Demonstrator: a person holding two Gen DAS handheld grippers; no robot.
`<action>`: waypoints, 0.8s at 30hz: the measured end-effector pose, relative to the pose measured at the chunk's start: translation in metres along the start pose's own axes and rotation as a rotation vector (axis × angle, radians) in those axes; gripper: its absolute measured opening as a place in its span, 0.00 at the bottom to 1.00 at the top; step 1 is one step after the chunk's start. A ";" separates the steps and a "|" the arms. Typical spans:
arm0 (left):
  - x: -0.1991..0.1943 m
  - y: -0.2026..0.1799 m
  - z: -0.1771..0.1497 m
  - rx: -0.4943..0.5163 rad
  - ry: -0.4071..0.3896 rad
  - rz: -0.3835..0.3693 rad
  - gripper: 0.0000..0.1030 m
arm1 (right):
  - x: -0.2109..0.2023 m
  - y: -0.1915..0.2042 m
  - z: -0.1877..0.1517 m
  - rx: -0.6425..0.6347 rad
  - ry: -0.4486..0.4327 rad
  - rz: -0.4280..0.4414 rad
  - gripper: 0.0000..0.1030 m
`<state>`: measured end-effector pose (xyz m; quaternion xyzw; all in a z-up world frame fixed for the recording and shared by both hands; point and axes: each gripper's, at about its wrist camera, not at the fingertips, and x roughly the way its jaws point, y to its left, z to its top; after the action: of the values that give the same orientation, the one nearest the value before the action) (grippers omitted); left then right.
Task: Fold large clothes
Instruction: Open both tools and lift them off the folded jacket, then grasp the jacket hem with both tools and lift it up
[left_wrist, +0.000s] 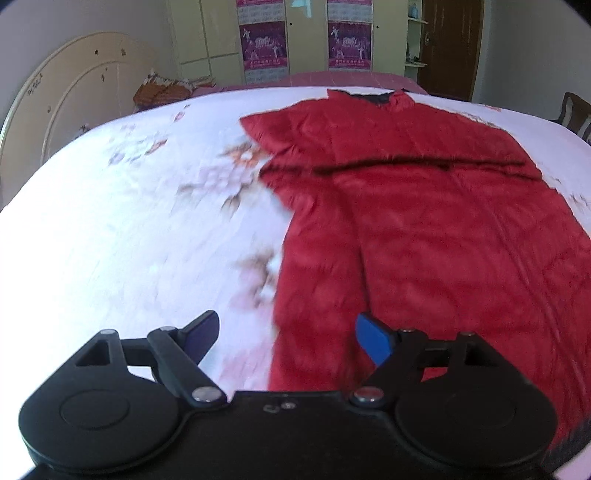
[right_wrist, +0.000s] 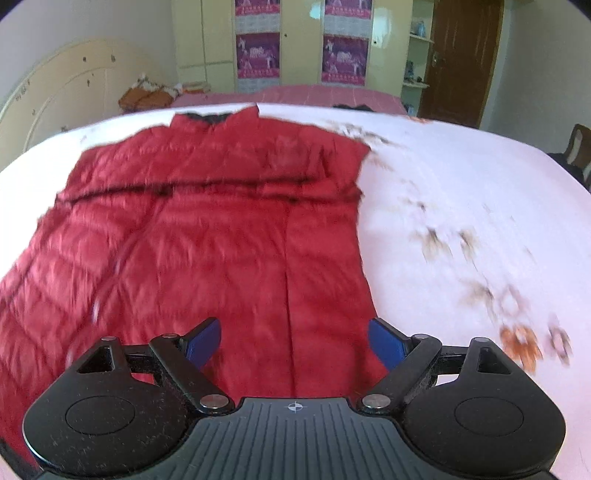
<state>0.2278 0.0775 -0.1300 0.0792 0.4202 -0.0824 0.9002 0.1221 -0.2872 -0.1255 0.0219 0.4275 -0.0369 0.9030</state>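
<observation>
Both my grippers released above the red jacket on the bed.

My left gripper (left_wrist: 286, 341) and right gripper (right_wrist: 295, 343) stand wide apart, empty. The red jacket (right_wrist: 207, 229) lies flat on the white flowered bedspread (left_wrist: 129, 229), collar far. Wardrobe posters (left_wrist: 263, 46) carry writing too blurred to read; nothing blocks the jacket.

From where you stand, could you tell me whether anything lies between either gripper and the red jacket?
Nothing visible does. The left gripper and right gripper are both open and empty above the near end of the red jacket, which lies flat on the bedsheet.
</observation>
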 end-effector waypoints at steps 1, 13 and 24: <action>-0.003 0.003 -0.006 -0.004 0.003 0.003 0.78 | -0.002 -0.002 -0.006 0.002 0.007 -0.006 0.83; -0.020 0.011 -0.054 -0.063 0.056 -0.080 0.65 | -0.022 -0.029 -0.059 0.068 0.066 -0.036 0.83; -0.030 -0.001 -0.067 -0.102 0.070 -0.203 0.17 | -0.039 -0.034 -0.077 0.157 0.087 0.101 0.27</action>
<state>0.1587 0.0929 -0.1490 -0.0066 0.4607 -0.1488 0.8750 0.0352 -0.3135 -0.1441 0.1158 0.4606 -0.0238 0.8797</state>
